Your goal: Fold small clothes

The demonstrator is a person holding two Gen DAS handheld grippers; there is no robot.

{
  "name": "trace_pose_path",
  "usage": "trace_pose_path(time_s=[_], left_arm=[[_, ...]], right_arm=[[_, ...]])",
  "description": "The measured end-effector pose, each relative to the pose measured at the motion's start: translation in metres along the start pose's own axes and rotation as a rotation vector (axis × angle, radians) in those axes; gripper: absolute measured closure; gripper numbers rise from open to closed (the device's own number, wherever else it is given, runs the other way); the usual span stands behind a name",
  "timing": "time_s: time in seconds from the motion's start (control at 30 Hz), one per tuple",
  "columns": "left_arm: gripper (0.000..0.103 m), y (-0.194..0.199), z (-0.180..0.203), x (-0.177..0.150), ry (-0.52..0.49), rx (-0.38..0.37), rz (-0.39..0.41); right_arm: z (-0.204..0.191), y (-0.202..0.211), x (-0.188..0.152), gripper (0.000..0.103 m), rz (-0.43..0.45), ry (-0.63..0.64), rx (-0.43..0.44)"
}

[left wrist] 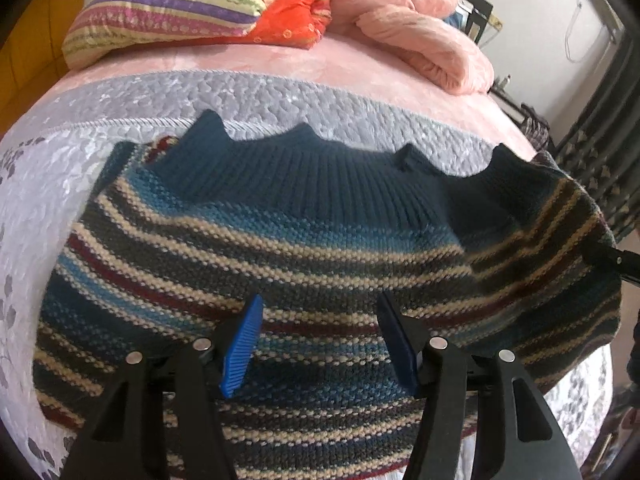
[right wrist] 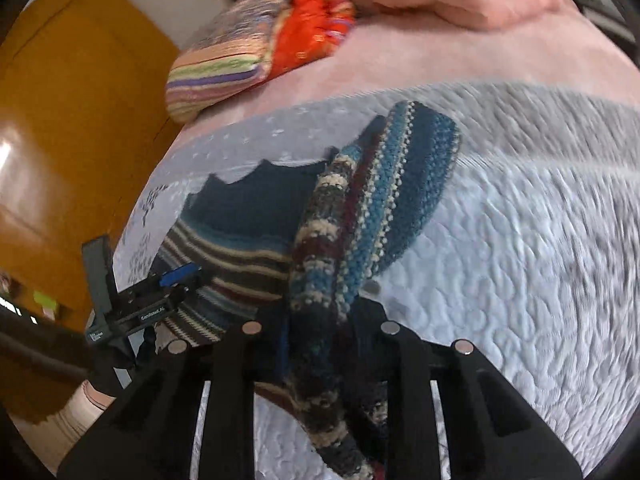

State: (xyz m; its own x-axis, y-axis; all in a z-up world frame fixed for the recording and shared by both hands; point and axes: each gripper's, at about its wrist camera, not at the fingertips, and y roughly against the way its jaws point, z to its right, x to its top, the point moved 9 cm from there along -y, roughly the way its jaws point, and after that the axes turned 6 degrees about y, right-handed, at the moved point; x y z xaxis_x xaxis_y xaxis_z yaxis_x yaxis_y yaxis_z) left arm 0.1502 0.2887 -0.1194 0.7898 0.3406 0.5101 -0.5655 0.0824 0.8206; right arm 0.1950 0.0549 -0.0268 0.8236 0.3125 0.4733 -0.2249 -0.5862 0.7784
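A small striped knit sweater (left wrist: 304, 248) with a dark teal ribbed collar lies flat on the grey quilted bedspread (left wrist: 60, 208). Just above its lower part hovers my left gripper (left wrist: 320, 340), blue pads apart and nothing between them. In the right wrist view, my right gripper (right wrist: 320, 320) is shut on the sweater's right sleeve (right wrist: 360, 208), lifting it off the bed so the sleeve stands up over the body of the sweater (right wrist: 240, 216). The other gripper (right wrist: 160, 292) shows at the left in that view. The right gripper's tip (left wrist: 616, 260) appears at the sweater's right edge.
A striped pillow (left wrist: 168, 12), an orange cushion (left wrist: 296, 16) and a folded pink blanket (left wrist: 424, 32) lie at the far side of the bed. An orange wooden wardrobe (right wrist: 72, 128) stands to the left. A dark patterned curtain (left wrist: 600, 152) hangs at the right.
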Motion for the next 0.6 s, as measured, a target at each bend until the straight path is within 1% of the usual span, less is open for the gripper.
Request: trace_pose_path(time_s=[0.1, 0.17, 0.37, 0.6], left_arm=[[0.044, 0.010, -0.001, 0.007, 0.012, -0.015, 0.020], [0.044, 0.014, 0.000, 0.010, 0.020, -0.031, 0.023], [0.044, 0.017, -0.002, 0.013, 0.059, -0.079, 0.010], [0.044, 0.013, 0.003, 0.015, 0.108, -0.177, -0.031]], right_arm=[[-0.027, -0.007, 0.010, 0.082, -0.013, 0.067, -0.007], [-0.037, -0.012, 0.012, 0.082, -0.023, 0.102, -0.024], [-0.063, -0.034, 0.011, 0.082, -0.065, 0.181, -0.047], [-0.088, -0.062, 0.003, 0.082, -0.118, 0.244, -0.053]])
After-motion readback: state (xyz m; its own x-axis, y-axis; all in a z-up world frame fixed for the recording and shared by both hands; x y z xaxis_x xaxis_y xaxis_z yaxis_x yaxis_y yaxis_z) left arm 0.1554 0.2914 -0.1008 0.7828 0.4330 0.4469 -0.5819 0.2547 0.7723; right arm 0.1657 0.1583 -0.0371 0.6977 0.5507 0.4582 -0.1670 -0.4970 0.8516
